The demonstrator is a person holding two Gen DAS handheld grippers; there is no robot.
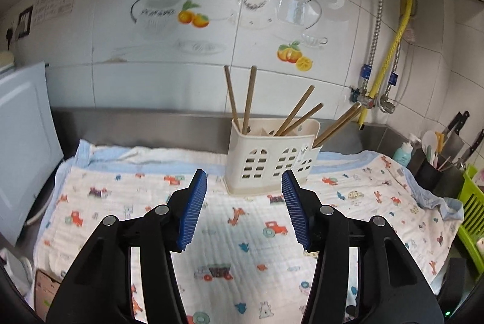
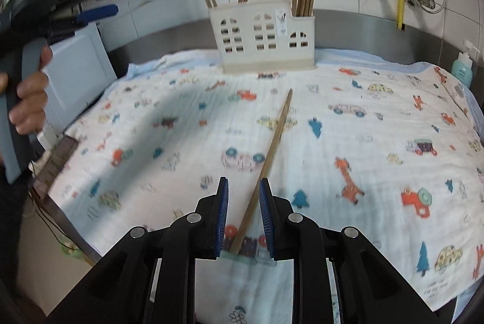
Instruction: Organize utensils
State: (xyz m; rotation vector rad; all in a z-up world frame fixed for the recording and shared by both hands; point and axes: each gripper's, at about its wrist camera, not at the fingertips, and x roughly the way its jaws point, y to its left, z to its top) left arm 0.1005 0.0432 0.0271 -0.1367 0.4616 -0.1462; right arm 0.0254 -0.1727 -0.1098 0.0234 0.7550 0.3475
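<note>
**Sorting chopsticks into the holder: one stick left on the desk**

Looking along the left gripper (image 1: 244, 204), the jaws stand well apart with nothing between them; the gripper is released and holds no utensil. It points over the patterned cloth (image 1: 127, 203) toward the cream utensil holder (image 1: 272, 160), which stands upright near the desk's rear edge, close to the steel backsplash. Brown chopsticks (image 1: 246, 100) lean in separate compartments of the holder, apparently grouped in pairs, which suggests each pair is assigned its own slot. The gripper is tilted slightly downward, centred just left of the holder.

From the right wrist view, the right gripper (image 2: 243, 213) is pitched down toward the cloth near the desk's front edge. A single chopstick (image 2: 273, 147) lies flat on the cloth, its far tip pointing toward the holder and its near end running between the blue pads (image 2: 223, 215). The jaws are narrow but a gap shows on both sides of the stick, so the gripper is not yet clenched on it. The stick lies loose because it remains to be stored. At the left edge of this view, a hand (image 2: 28, 100) holds the other gripper raised above the desk's left side.
</note>
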